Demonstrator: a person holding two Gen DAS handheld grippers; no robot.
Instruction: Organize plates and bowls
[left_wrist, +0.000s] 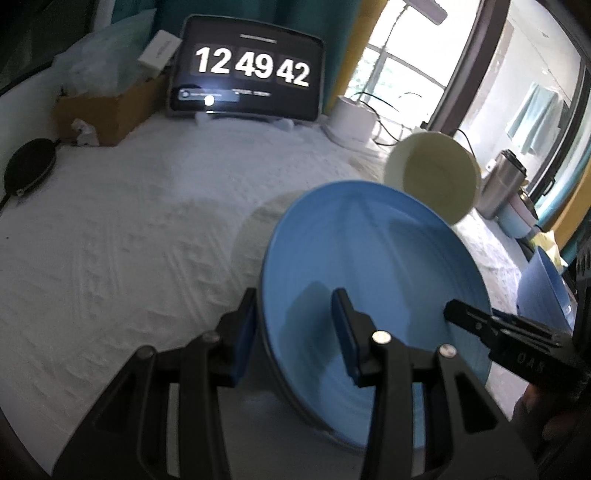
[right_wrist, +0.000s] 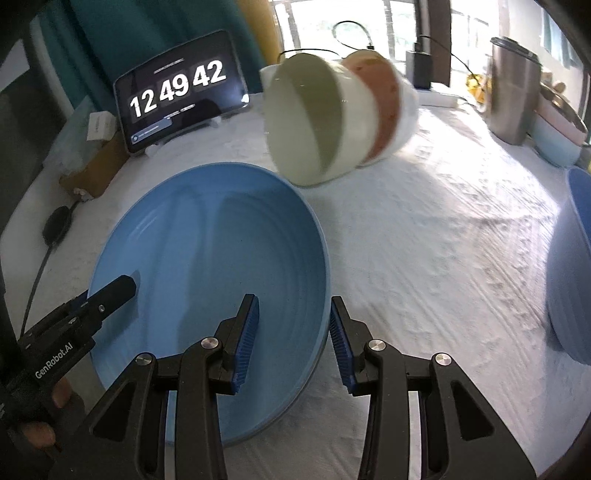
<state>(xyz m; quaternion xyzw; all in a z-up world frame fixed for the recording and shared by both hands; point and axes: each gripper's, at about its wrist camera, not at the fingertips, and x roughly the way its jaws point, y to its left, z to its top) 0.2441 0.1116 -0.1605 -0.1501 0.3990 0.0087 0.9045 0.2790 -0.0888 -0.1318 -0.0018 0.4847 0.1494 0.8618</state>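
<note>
blue plate (right_wrist: 207, 280) tilted above white table (left_wrist: 110, 240), held from both sides. left gripper (left_wrist: 295, 332) clamped on its left rim, jaws narrow, one finger under, one on top. right gripper (right_wrist: 293, 332) same on right rim. stack of bowls (right_wrist: 332, 114) lying on side behind plate. second blue dish (right_wrist: 572, 277) at right edge. clock screen (left_wrist: 247, 70) at back.

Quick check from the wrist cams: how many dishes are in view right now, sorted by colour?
Blue: 3, the plate held at opposite rims by left gripper and right gripper, a bowl at the right edge, a pale bowl by the tumbler
White: 2, nested bowls
Pink: 1, container
Total: 6
</note>
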